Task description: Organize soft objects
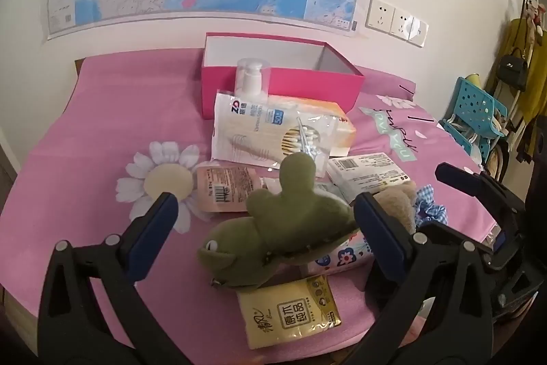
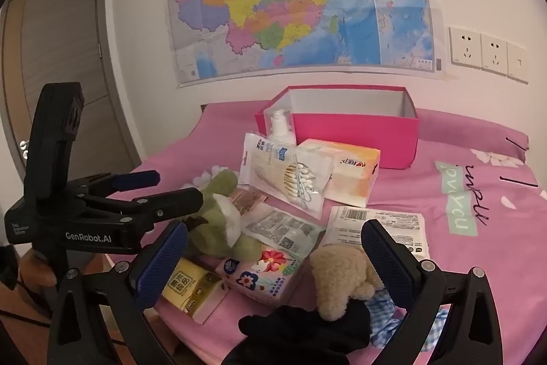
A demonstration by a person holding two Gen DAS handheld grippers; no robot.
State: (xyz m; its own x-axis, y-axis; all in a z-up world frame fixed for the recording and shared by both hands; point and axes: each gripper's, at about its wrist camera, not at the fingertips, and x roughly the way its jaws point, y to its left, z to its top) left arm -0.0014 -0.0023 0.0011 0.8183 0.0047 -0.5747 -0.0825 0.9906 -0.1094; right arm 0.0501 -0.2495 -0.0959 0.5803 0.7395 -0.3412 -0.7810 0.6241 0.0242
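Both grippers stand wide apart, holding nothing. The left gripper (image 1: 265,221) brackets the green plush crocodile toy (image 1: 273,224) at lower centre without contact. The right gripper (image 2: 273,257) frames the beige fleecy plush toy (image 2: 342,276). The open pink cardboard box (image 1: 273,81) sits at upper centre on the pink printed bedsheet (image 1: 102,125).

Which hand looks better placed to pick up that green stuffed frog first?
Left. The left gripper is open, its fingers either side of the green frog. The right gripper frames the beige plush instead.

Beige plush (image 2: 342,276) partly hidden under black cloth (image 2: 307,327).
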